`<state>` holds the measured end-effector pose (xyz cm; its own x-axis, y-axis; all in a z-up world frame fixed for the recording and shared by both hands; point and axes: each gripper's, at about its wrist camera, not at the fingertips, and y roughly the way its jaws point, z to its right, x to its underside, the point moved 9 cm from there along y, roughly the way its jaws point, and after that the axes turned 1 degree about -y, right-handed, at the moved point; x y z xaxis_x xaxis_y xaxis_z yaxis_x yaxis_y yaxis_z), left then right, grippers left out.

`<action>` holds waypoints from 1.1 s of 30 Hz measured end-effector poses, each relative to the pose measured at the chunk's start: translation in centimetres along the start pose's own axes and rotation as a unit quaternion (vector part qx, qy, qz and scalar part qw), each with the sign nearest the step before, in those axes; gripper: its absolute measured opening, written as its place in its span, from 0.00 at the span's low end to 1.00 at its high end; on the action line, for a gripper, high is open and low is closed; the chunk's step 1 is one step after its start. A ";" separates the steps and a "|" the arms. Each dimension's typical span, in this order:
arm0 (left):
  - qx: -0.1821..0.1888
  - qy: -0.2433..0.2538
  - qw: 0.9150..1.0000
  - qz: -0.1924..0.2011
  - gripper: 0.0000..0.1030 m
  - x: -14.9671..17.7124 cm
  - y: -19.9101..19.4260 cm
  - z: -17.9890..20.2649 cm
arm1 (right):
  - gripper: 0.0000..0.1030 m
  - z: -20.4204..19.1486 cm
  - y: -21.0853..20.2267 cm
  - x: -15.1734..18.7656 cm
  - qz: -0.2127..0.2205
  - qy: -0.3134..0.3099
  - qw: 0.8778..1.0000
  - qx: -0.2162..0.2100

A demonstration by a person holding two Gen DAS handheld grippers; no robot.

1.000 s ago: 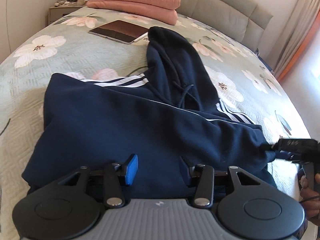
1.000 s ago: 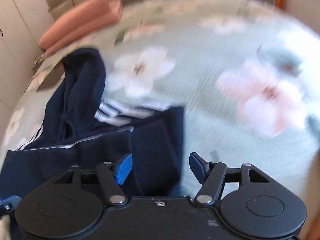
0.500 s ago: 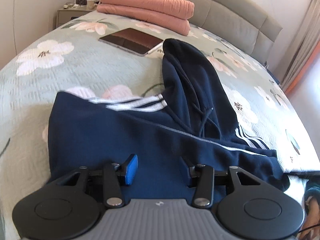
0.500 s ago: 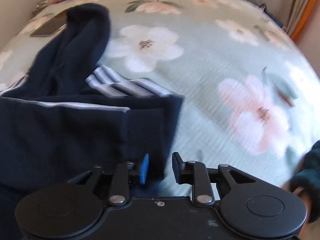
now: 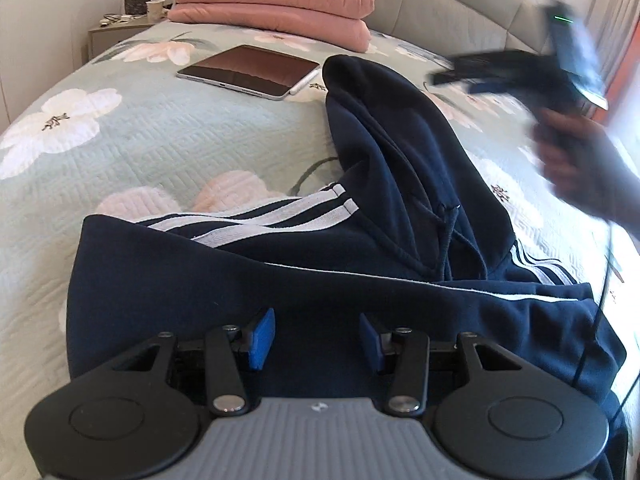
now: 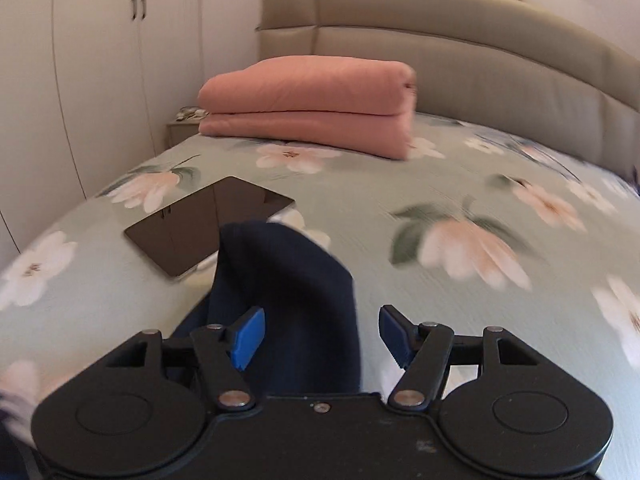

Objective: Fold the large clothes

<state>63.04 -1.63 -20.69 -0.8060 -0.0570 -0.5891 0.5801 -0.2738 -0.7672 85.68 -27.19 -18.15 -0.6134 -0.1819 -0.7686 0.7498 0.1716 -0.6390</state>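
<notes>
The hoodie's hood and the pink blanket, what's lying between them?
Mostly bare flowered bedspread; the tablet sits off to the side, by the hood. Right wrist view; pink blanket.

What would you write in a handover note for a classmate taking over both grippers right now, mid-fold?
Left gripper: open, low over the hoodie body, gripping nothing.
Right gripper: jaws have just been opening; open over the hood, not pinching it.
Hoodie lies on the bed; its hood tip is near the tablet.
Done: both sleeves folded in across the body.
Left: fold the hood down, then fold the body, probably in half.
</notes>
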 end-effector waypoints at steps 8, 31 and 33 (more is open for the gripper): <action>0.030 -0.006 0.999 0.015 0.54 -0.1 0.7 -0.5 | 0.78 -2.7 9.2 -2.1 -0.055 -0.047 0.994 -0.087; -0.047 0.013 0.997 0.057 0.54 0.9 -9.8 -1.1 | 0.33 -8.7 -26.3 0.8 0.102 -0.063 0.980 -0.156; -0.052 0.009 0.996 0.067 0.54 0.9 -12.1 -1.6 | 0.47 -10.7 -30.6 4.0 0.069 -0.088 0.978 -0.179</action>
<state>55.47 3.18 -12.30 -0.7193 -0.0687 -0.6913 0.6916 -0.1636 -0.7035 57.64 -22.83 -2.02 -0.4362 -0.2908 -0.8516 0.6692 0.5279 -0.5230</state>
